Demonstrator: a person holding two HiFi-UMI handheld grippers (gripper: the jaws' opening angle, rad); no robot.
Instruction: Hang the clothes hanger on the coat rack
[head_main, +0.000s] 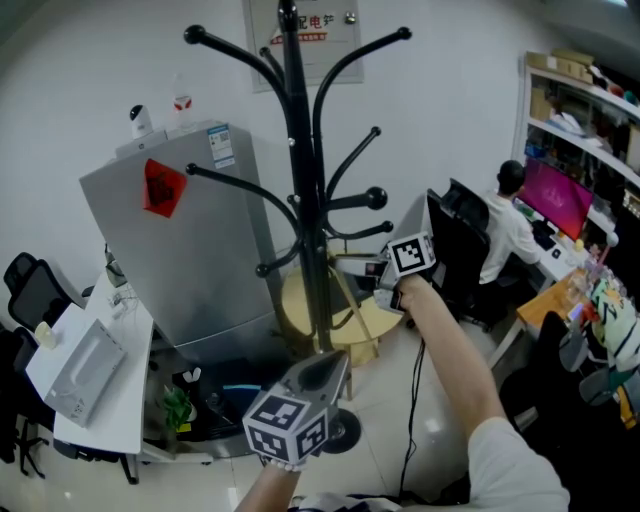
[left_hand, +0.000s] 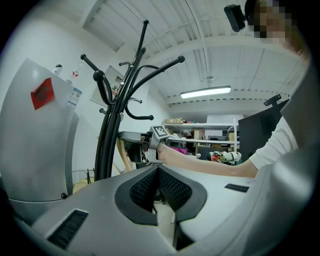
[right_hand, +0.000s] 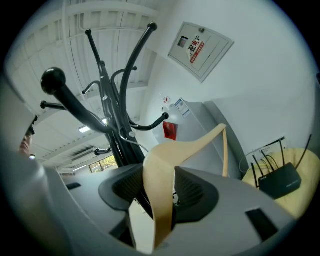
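A tall black coat rack with curved arms stands in front of me. My right gripper is level beside its pole, shut on a pale wooden clothes hanger. The hanger's shoulder runs up between the pads, and its thin metal hook reaches toward the pole; I cannot tell whether it rests on an arm. In the head view the hanger shows just right of the pole. My left gripper hangs lower, nearer to me, shut with nothing in it, its pads pressed together.
A grey refrigerator stands left of the rack, with a white table beside it. A round yellow table behind the rack carries a black router. A person sits at a desk on the right, near a black chair.
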